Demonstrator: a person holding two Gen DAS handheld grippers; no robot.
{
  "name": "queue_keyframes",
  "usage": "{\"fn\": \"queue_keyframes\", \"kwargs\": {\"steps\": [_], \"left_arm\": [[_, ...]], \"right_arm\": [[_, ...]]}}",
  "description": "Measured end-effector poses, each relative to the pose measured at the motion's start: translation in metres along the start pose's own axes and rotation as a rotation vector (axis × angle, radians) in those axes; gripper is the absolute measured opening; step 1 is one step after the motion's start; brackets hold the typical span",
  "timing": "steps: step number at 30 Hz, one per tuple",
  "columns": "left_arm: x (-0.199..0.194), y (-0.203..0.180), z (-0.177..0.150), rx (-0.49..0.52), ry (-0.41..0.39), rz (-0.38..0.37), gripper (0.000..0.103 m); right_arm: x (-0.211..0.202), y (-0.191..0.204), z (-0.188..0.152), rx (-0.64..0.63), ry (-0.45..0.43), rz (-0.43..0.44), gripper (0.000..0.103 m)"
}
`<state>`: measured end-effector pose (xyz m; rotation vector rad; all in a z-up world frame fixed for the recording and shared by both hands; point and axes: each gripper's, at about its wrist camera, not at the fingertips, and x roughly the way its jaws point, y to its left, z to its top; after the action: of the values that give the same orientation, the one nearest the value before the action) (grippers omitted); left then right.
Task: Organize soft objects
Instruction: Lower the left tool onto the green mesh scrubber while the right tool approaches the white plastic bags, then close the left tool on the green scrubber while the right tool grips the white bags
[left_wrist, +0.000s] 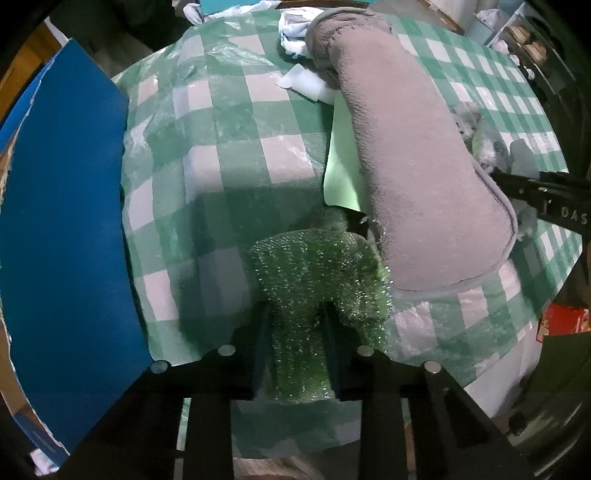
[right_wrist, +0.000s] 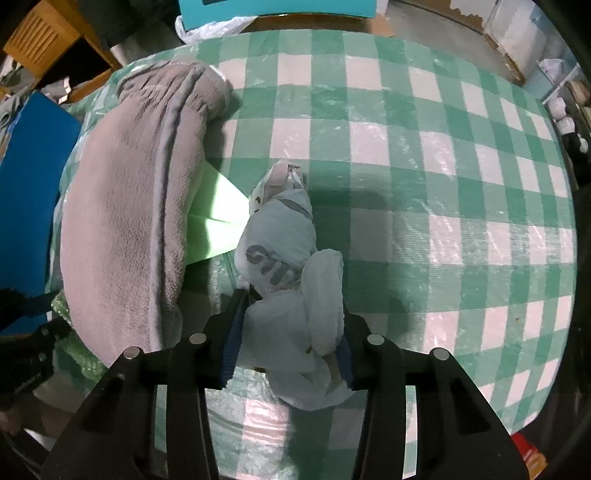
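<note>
In the left wrist view a green glittery scrub sponge (left_wrist: 317, 266) lies on the checked tablecloth, and my left gripper (left_wrist: 295, 314) is shut on its near end, pinching it narrow. Just right of the sponge lies a long grey plush cushion (left_wrist: 406, 166), on top of a pale green sheet (left_wrist: 340, 162). In the right wrist view a knotted white plastic bag (right_wrist: 280, 229) with grey lettering sits between the fingers of my right gripper (right_wrist: 291, 314), and the pads press on its sides. The grey cushion (right_wrist: 122, 206) lies to the left of the bag.
A blue board (left_wrist: 62, 240) stands along the table's left edge. A white foam block (left_wrist: 306, 83) and a crumpled white bag (left_wrist: 295, 33) lie by the cushion's far end. The green checked tablecloth (right_wrist: 443, 184) stretches right of the bag. A teal box (right_wrist: 277, 9) stands at the back.
</note>
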<state>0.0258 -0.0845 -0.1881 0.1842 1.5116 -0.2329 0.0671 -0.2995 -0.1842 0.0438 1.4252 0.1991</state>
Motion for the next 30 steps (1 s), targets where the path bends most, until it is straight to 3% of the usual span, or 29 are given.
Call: {"fn": "queue_keyframes", "kwargs": {"steps": [3, 18, 22, 28, 30], "left_arm": [[0.001, 0.008, 0.001, -0.02, -0.003, -0.009, 0.022], [-0.015, 0.043, 0.002, -0.071, -0.056, 0.005, 0.021], [-0.034, 0.051, 0.016, -0.065, -0.079, -0.013, 0.012], [-0.047, 0.055, 0.022, -0.055, -0.101, -0.011, 0.012], [-0.044, 0.056, 0.024, -0.063, -0.09, -0.019, 0.022]], "right_arm": [[-0.008, 0.003, 0.002, 0.008, -0.014, 0.01, 0.036], [-0.042, -0.004, -0.019, 0.0, -0.081, 0.028, 0.034], [-0.051, 0.0, -0.021, -0.007, -0.107, 0.027, 0.034], [-0.067, 0.005, -0.021, -0.014, -0.139, 0.045, 0.034], [-0.071, 0.007, -0.022, -0.016, -0.144, 0.047, 0.034]]}}
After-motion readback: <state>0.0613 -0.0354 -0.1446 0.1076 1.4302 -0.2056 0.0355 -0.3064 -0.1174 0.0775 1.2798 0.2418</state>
